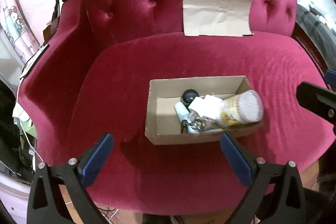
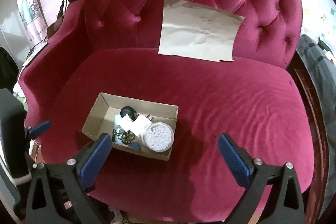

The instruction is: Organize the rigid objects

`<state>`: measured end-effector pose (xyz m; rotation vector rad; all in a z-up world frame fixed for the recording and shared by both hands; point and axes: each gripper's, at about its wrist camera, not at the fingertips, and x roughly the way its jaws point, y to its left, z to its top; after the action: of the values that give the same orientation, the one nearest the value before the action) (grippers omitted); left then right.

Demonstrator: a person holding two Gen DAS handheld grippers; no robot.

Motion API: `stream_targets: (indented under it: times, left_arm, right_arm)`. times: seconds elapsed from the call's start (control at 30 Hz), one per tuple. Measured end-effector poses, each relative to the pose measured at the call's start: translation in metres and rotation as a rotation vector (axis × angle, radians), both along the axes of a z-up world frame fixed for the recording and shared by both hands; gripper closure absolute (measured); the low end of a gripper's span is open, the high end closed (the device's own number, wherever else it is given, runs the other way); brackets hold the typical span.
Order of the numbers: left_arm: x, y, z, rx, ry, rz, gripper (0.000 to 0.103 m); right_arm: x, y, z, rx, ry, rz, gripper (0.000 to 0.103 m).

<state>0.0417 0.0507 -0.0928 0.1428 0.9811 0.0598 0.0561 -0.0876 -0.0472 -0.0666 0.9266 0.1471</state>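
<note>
well, scene: a crimson velvet armchair (image 1: 201, 60) with a tufted back fills both views, and both grippers hang above its seat, pointing steeply down.
left gripper (image 1: 167, 141): jaws spread wide, nothing between the blue pads (image 1: 96, 157); no pad touches anything.
right gripper (image 2: 164, 142): jaws likewise spread wide and bare, hanging over the seat cushion; its dark body also shows at the right edge of the left wrist view.
cardboard box (image 1: 166, 139): open-topped, resting flat on the seat; in the left wrist view it lies just beyond the fingertips, nearer the right finger, whose tip overlaps the box's near wall in the picture. in the right wrist view it sits ahead of the left finger, whose tip covers its near edge.
cotton swab jar (image 1: 241, 110): a clear round tub of white swabs, lying tilted in the box's end nearest the right finger of the left gripper, leaning over the box's rim; slightly blurred in the left wrist view.
other contents: a dark round ball (image 1: 190, 96) at the far side of the box, a pale blue tube (image 1: 183, 113), white blocks like a plug adapter (image 1: 206, 105), and a bunch of keys (image 1: 194, 124) on a ring at the near side, all crowded against the jar; the half of the box beyond the left finger is bare.
brown paper sheet (image 1: 216, 12): creased, propped against the chair back, far beyond both fingers.
surroundings: a cartoon-printed curtain (image 1: 14, 20) far off past the left finger.
</note>
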Motion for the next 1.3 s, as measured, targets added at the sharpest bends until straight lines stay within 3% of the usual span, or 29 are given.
stream_targets:
  times: [0.43, 0.97, 1.3]
  left_arm:
    - [-0.045, -0.025, 0.05, 0.041, -0.032, -0.005, 0.0]
    - [-0.079, -0.044, 0.075, 0.037, -0.039, -0.002, 0.0]
    - [-0.089, -0.048, 0.082, 0.029, -0.047, 0.013, 0.0]
  right_arm:
    - [-0.053, -0.012, 0.045, 0.01, -0.018, -0.038, 0.0]
    - [-0.096, -0.031, 0.076, -0.003, -0.036, -0.072, 0.0]
    - [-0.107, -0.033, 0.079, -0.021, -0.02, -0.078, 0.0]
